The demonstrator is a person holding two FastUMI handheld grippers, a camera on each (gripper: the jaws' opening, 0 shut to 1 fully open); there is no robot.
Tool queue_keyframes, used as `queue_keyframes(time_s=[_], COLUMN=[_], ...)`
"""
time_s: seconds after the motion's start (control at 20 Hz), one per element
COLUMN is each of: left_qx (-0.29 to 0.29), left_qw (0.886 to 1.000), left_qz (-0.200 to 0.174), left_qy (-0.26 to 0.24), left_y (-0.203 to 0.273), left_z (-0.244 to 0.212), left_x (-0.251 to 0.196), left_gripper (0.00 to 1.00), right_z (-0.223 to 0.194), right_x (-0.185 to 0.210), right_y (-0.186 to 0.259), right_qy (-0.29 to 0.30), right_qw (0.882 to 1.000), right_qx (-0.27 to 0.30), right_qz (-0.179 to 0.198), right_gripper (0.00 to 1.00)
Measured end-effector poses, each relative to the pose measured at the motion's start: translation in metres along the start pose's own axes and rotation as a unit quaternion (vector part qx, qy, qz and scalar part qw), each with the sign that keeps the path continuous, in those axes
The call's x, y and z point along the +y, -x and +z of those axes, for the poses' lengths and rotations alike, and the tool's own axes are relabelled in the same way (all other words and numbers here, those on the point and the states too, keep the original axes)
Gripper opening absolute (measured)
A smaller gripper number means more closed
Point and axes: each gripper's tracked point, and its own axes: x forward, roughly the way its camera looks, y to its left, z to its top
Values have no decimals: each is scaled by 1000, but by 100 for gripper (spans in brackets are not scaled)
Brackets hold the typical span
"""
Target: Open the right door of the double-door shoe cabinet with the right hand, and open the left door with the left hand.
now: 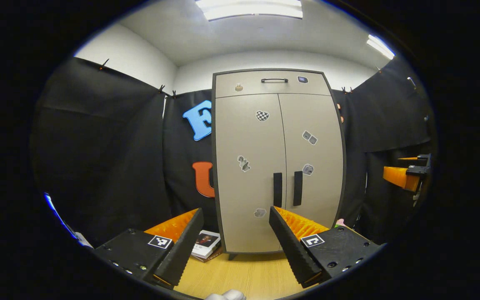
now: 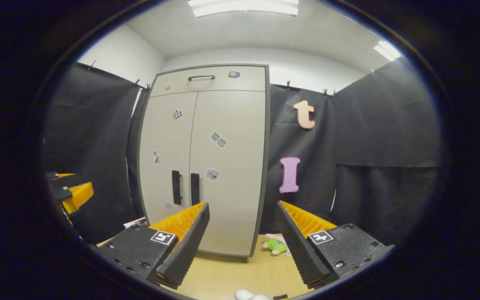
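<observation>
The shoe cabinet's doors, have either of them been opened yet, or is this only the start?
Only the start. Both the right door and the left door sit shut and flush. The right gripper and left gripper are open, held short of the cabinet, gripping nothing. Left to do: take the right handle and pull, then the left handle.

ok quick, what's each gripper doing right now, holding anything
Left gripper: open, holding nothing, short of the tall beige double-door shoe cabinet.
Right gripper: open, holding nothing.
</observation>
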Motion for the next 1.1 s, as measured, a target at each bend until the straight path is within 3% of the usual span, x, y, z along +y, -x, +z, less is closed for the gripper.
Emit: queue_keyframes(time_s=[0.6,0.8,1.1], left_qx=[7,13,22], left_qw=[1000,1000,999], left_qz=[-1,-2,27], left_qy=[-5,-10,-11], left_y=[-3,0,7], left_z=[-4,-12,-20], left_x=[9,19,46], left_gripper=[96,96,96], right_z=[-6,-15,-34], right_x=[-2,18,76], right_y=[-9,-39,-113], right_qy=[6,1,-16], right_qw=[1000,1000,1000], right_qx=[4,5,23], right_qz=[-20,-25,-3], right_gripper=[100,100,100])
